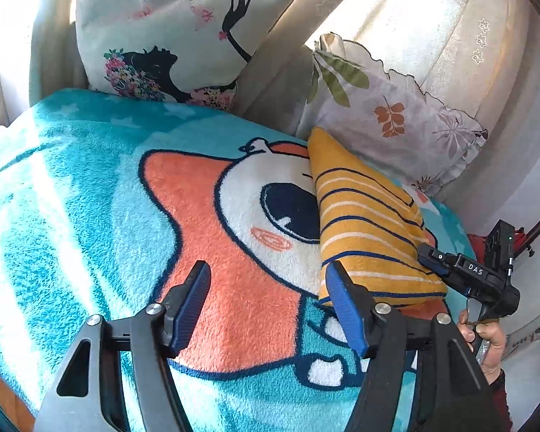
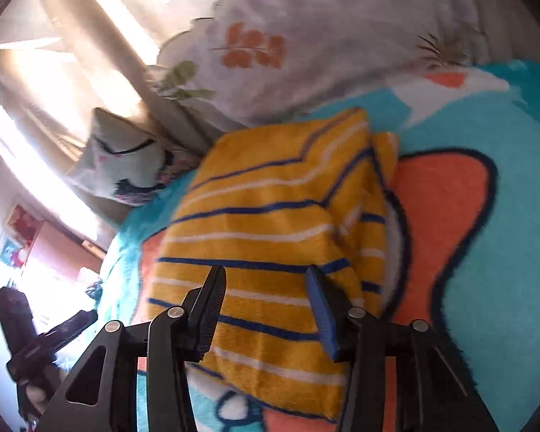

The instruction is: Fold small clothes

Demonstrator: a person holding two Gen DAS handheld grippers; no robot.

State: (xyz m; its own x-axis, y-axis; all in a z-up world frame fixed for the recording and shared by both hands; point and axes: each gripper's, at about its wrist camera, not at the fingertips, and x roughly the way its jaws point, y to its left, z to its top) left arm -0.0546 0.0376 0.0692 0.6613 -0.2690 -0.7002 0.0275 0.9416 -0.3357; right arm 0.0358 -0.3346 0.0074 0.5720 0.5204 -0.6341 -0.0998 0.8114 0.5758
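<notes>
Fold looks nearly done — yellow striped garment (image 2: 270, 252) lies as a compact rectangle on the fleece cartoon blanket (image 1: 90, 198), just ahead of the right hand-held gripper (image 2: 266, 309), fwd-right of the left hand-held gripper (image 1: 270, 302). Both spread, holding nothing. Next prob. press flat or tidy the offset edge. Terry-like pile, soft, thick layers.

Bright sunlight glares from the left; right-wrist view blurred, fisheye edges warped.

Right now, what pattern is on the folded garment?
Yellow garment with navy and white stripes; clearest in the right wrist view.
</notes>
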